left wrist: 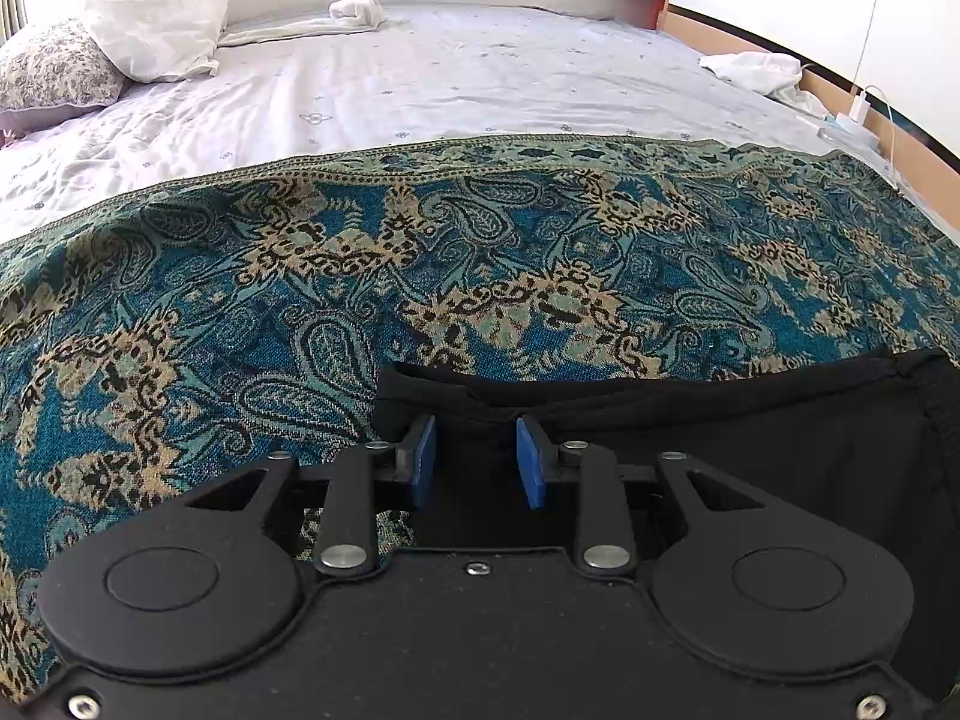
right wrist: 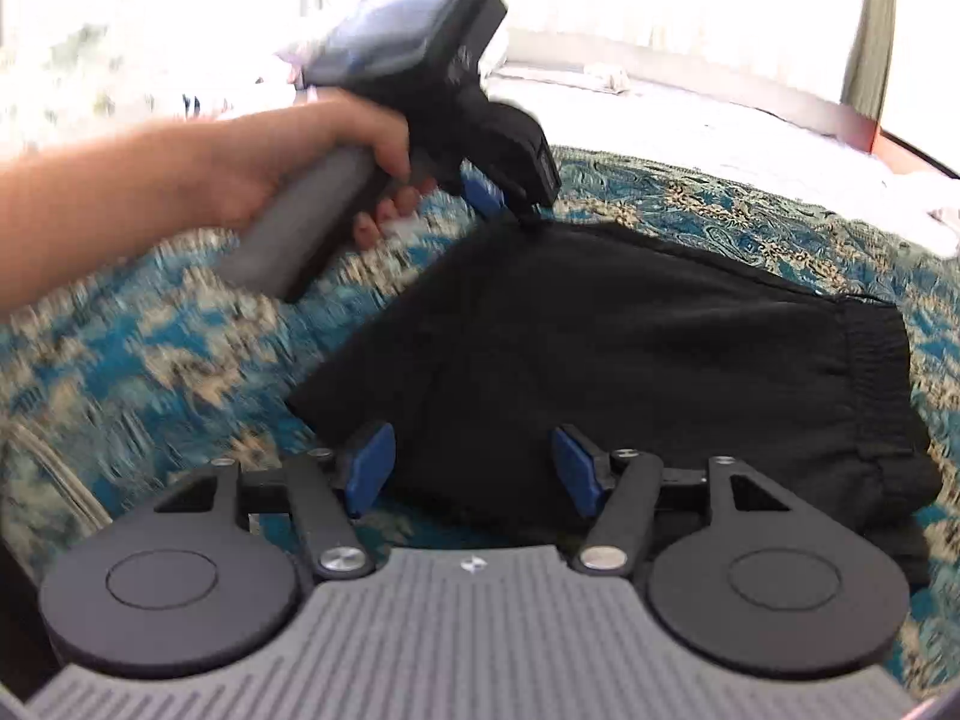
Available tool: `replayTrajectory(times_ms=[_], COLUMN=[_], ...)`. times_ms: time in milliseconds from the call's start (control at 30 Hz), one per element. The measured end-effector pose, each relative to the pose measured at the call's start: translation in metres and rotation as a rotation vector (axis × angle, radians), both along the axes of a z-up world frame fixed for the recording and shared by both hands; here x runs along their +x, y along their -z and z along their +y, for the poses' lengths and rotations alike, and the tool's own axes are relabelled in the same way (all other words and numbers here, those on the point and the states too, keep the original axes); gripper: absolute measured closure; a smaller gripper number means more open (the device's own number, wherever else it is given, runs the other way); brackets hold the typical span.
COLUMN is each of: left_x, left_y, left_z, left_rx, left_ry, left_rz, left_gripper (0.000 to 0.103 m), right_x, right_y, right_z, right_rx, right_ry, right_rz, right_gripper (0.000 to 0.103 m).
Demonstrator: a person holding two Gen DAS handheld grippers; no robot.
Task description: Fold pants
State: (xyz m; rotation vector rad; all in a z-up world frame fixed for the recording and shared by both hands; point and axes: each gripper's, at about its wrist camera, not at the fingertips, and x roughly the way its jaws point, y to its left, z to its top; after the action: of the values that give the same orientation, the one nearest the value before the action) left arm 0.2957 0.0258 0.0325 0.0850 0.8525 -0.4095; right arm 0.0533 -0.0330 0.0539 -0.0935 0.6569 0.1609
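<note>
Black knit pants [right wrist: 606, 348] with an elastic waistband lay folded on the blue paisley woven bedspread [left wrist: 252, 276], long axis running from the left gripper [left wrist: 476, 462] out to the waistband. Left fingers were narrowly parted at the far corner — seemingly pinching cloth, though the grip is unclear. Right gripper [right wrist: 474, 468] hovered at the near edge, fingers spread wide, nothing held. No legible writing.

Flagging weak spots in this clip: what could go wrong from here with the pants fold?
1. The left gripper has only an edge of the black pants between its pads; that fabric may slip out.
2. The right gripper is open over the near edge and could pinch the paisley blanket underneath too.
</note>
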Motion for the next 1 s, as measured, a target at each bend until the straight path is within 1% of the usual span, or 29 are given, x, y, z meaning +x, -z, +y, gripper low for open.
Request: replayTrajectory(times_ms=[67,167,267,333,433,467,567,633,833,900,933,1000], left_x=[0.001,0.007,0.015,0.017,0.015,0.014,0.013,0.014,0.013,0.013,0.013,0.011], left_y=[-0.001,-0.005,-0.008,-0.008,-0.007,-0.007,-0.006,-0.004,-0.003,-0.002,-0.002,-0.001], left_z=[-0.001,-0.003,-0.003,-0.004,-0.006,-0.006,-0.004,-0.002,0.001,0.001,0.000,0.000], left_rx=[0.012,0.040,0.045,0.046,0.061,0.062,0.048,0.032,0.009,0.008,0.010,0.012], left_ry=[0.010,0.048,0.064,0.065,0.077,0.079,0.077,0.074,0.063,0.061,0.062,0.060], left_rz=[0.004,0.029,0.065,0.074,0.057,0.052,0.049,0.049,0.044,0.039,0.035,0.024], left_gripper=[0.074,0.073,0.073,0.073,0.073,0.073,0.072,0.071,0.070,0.070,0.070,0.069], right_x=[-0.001,0.001,0.011,0.020,0.025,0.023,0.010,0.001,-0.015,-0.019,-0.022,-0.030], right_y=[-0.002,0.005,0.018,0.024,0.032,0.034,0.038,0.037,0.038,0.037,0.037,0.036], right_z=[0.017,0.045,0.064,0.073,0.079,0.081,0.082,0.081,0.079,0.076,0.073,0.066], right_rx=[-0.046,-0.094,-0.159,-0.200,-0.238,-0.258,-0.287,-0.278,-0.279,-0.269,-0.265,-0.238], right_ry=[-0.031,-0.085,-0.058,-0.039,-0.028,-0.020,-0.012,-0.007,-0.028,-0.038,-0.042,-0.064], right_rz=[-0.044,-0.049,-0.065,-0.073,-0.087,-0.103,-0.144,-0.143,-0.126,-0.110,-0.096,-0.076], right_gripper=[0.030,0.030,0.034,0.037,0.065,0.076,0.088,0.092,0.095,0.096,0.100,0.100])
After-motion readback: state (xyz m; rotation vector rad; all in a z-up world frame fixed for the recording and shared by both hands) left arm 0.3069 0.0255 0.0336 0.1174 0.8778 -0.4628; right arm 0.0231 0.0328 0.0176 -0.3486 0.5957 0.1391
